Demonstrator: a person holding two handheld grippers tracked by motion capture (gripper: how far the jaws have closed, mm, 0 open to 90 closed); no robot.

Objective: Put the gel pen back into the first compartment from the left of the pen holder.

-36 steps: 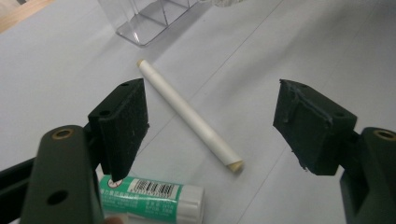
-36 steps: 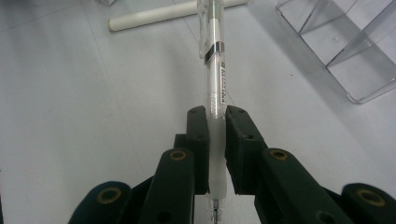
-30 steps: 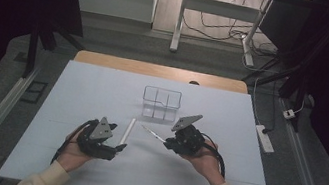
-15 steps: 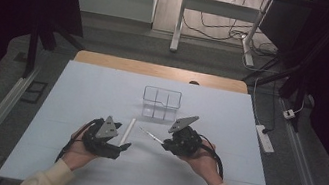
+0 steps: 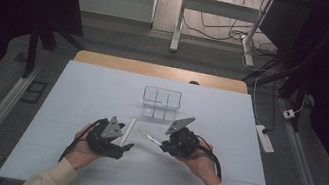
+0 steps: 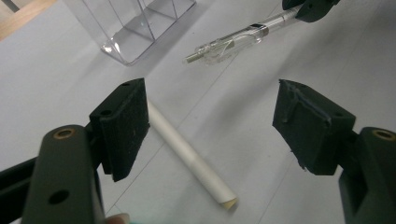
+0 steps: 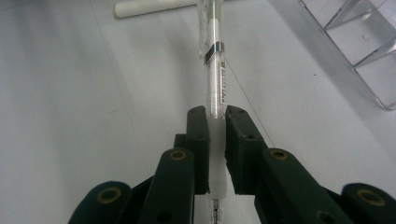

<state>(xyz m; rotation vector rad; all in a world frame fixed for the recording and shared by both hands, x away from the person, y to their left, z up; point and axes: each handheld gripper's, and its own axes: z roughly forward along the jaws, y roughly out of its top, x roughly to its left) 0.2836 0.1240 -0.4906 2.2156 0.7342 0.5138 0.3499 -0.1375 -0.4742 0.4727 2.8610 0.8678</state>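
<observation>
Little has changed over the last second: my right hand-held gripper (image 7: 215, 135) stays clamped on the clear pen (image 7: 215, 79) just above the desk (image 5: 77, 88), my left hand-held gripper (image 6: 210, 126) gapes over the white tube (image 6: 187, 156), so the organiser (image 5: 161, 103) still awaits both.

The right gripper (image 7: 215, 140) has its jaws closed on a clear pen (image 7: 215, 74), which runs straight away from them over the white tabletop (image 7: 70, 93). A white tube (image 7: 154, 8) lies crosswise near the pen's far end. A clear box (image 7: 359, 42) stands at upper right.
</observation>
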